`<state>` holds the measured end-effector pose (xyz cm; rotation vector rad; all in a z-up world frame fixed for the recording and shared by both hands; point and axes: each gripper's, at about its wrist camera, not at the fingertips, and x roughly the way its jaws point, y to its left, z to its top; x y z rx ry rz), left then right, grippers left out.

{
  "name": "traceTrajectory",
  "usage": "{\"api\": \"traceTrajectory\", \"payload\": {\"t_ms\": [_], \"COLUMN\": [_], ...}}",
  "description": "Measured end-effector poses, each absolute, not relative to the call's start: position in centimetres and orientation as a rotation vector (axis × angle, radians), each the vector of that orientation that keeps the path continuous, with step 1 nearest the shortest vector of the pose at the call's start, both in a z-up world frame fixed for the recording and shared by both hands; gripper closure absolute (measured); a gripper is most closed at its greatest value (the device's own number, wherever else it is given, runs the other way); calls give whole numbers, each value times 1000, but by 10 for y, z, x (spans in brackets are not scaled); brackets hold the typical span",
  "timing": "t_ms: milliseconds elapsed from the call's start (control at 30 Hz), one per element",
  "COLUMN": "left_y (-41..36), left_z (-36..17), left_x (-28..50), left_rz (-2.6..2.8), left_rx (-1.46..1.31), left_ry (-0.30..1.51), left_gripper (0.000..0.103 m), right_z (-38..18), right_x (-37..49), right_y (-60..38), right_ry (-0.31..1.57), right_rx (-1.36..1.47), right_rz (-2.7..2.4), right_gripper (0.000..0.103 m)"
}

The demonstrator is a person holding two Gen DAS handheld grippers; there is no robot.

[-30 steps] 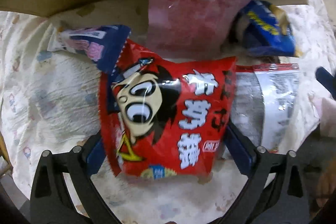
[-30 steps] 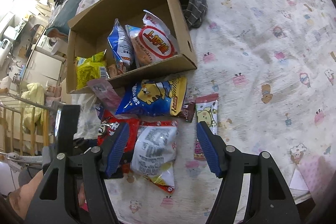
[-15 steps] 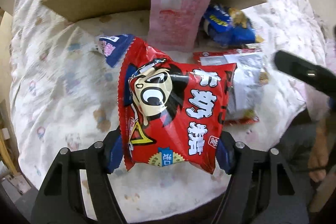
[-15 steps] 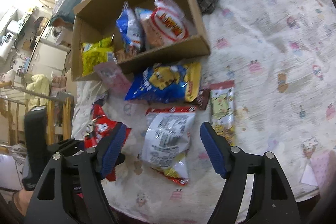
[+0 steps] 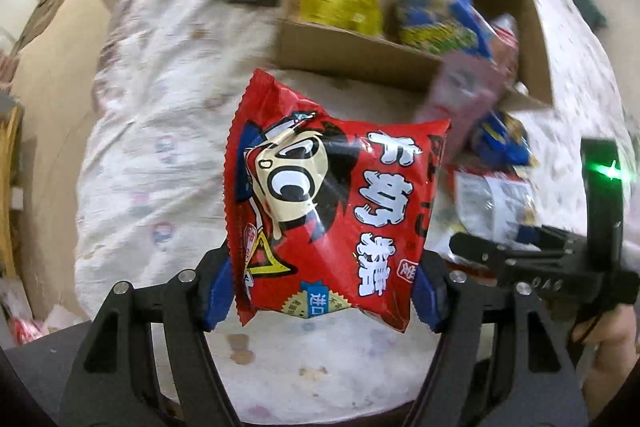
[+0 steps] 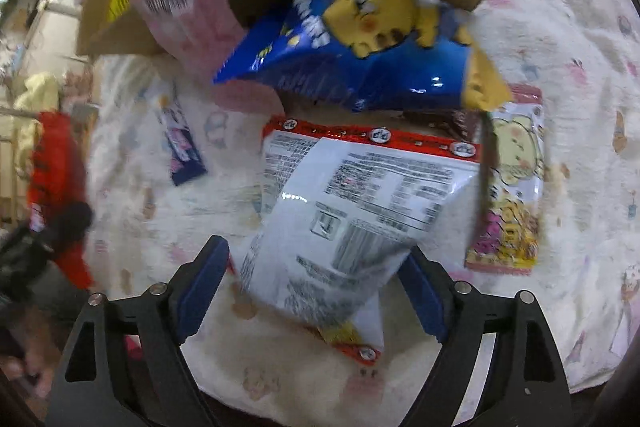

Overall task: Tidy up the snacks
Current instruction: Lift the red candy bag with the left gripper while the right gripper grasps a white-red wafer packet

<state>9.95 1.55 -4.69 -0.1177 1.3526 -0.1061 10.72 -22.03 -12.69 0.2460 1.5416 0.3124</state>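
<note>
Covering nearly everything is a pale bedsheet (image 6: pixel 560 75) printed with small cartoon figures, and on it sits an open cardboard box (image 5: pixel 360 47) holding a yellow bag (image 5: pixel 340 3) and a blue-and-yellow one; their print is too blurred to read. Outside the box, a blue bag (image 6: pixel 360 67) with a yellow cartoon character leans on its front wall. Below it lies a white-backed packet (image 6: pixel 352 211) with a red seam, nutrition panel up, between the spread fingers of the right gripper (image 6: pixel 316 291), whose jaws have just been opening and do not press it. Raised above the sheet, the left gripper (image 5: pixel 320 291) clamps a red candy bag (image 5: pixel 332 211) with a wide-eyed cartoon face, white Chinese characters and a blue badge reading 进口
</note>
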Motion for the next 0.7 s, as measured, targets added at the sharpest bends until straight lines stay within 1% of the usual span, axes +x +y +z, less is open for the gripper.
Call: {"api": "traceTrajectory", "payload": {"t_ms": [267,300,333,467,700], "left_y": [32,30,32,35,17], "left_z": [-52,-55,-55,-55,-55], "left_x": [91,93,92,92,94], "left_rz": [-52,-51,-49,-55,-87], "left_rx": [-142,-139,-134,-137,-115], "left_ry": [1341,1341,1342,1350,1366], "left_gripper": [34,34,34,34,34], "right_z": [-136,-135,-133,-127,-119], "right_x": [114,115,114,107,81], "right_y": [-215,-215,-216,-226,-239], "right_ry": [1539,1535,1532,1510,1497], "right_rx": [235,222,203,187,154], "right_rz": [287,289,292,317,374], "right_gripper": [18,21,29,37,40]}}
